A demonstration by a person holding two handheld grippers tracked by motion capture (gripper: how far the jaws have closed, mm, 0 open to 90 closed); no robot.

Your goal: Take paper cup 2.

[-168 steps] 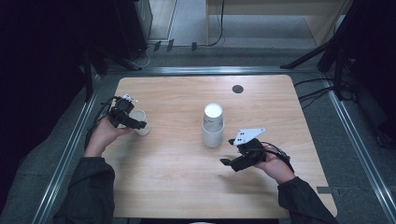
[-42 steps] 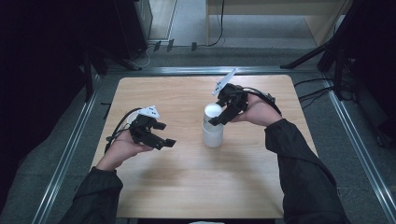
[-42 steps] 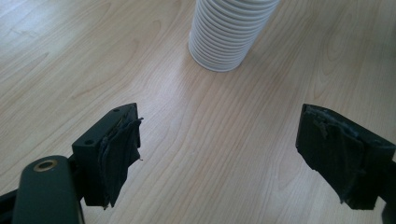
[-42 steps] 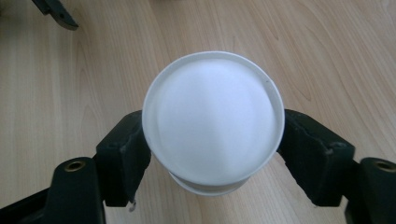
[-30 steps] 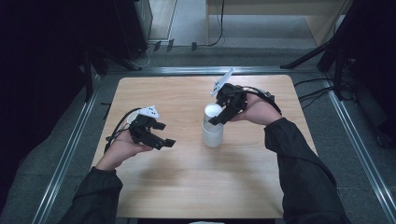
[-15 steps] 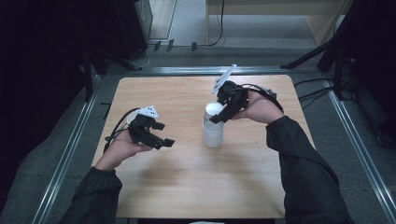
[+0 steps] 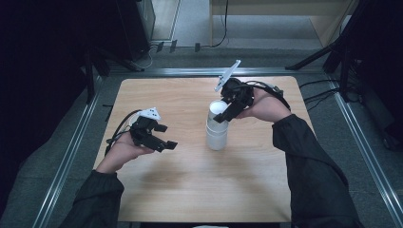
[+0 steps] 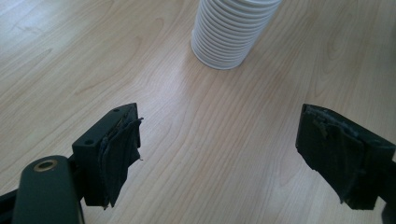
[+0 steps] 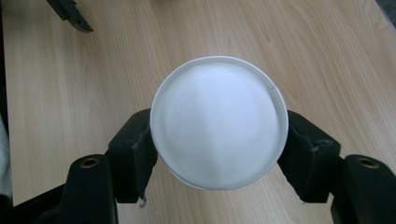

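Gripping top cup [image 9: 218, 122], jaws touching sides

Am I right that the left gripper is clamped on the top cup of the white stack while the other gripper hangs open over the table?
Not quite: the sides are swapped. In the right gripper view the right gripper has its jaws on either side of the top cup of the white cup stack. In the left gripper view the left gripper hangs open over the table.

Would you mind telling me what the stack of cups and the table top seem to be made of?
The stack of cups looks like thin white paper or plastic, matte: many fine stacked rims show in the left gripper view, and the right gripper has its jaws on either side of the top cup. Which of the two I can't tell. The table looks like pale wood or wood-grain laminate, smooth with a slight sheen.
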